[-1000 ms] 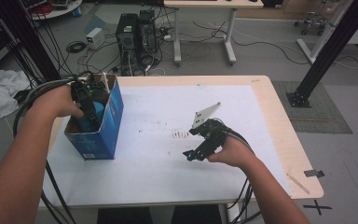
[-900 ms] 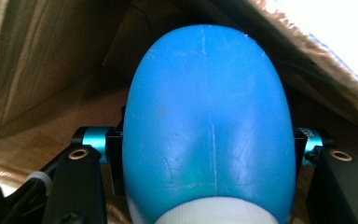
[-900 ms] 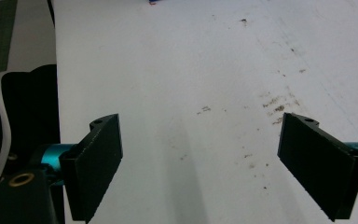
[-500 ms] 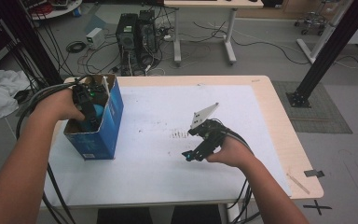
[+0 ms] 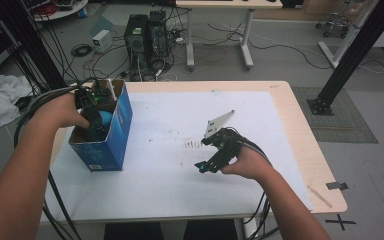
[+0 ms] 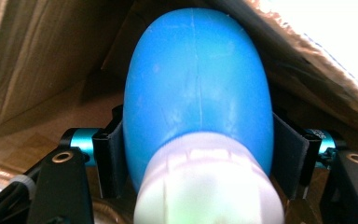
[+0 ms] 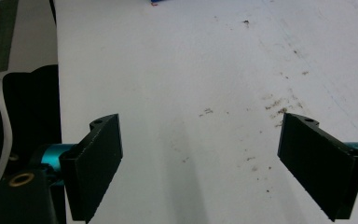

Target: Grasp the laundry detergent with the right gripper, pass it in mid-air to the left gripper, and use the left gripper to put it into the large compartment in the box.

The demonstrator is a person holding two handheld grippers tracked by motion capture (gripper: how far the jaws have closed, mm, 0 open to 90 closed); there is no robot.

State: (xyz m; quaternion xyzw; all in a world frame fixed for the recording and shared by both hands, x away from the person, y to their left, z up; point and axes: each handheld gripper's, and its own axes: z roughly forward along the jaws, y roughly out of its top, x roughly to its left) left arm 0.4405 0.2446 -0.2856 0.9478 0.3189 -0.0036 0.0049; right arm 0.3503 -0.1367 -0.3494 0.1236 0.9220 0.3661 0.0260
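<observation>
Down inside the blue cardboard box [image 5: 111,131] at the table's left side sits a smooth, egg-shaped blue bulb [image 6: 196,84] with a faint moulded seam running along its length and a pale, ribbed white collar [image 6: 208,182] at its near end. Its skin looks rubbery and slightly scuffed; the box around it is raw brown card on the inside, glossy blue print on the outside. In the left gripper view the bulb's long axis runs straight away from the camera, white collar toward the gripper body and rounded blue tip pointing deeper into the box. The left gripper [image 5: 91,114] reaches into the box from above, and its flat black jaws flank the widest part of the bulb; they have just been opening, and whether the pads press on the rubber at this moment cannot be told. From the high view the blue of the bulb shows against the box's inner wall. The right gripper [image 7: 214,163] hovers low over the white paper sheet [image 5: 180,125], which is matt and speckled with small dark crumbs [image 7: 279,105]; its jaws stand wide apart with bare paper between them.
</observation>
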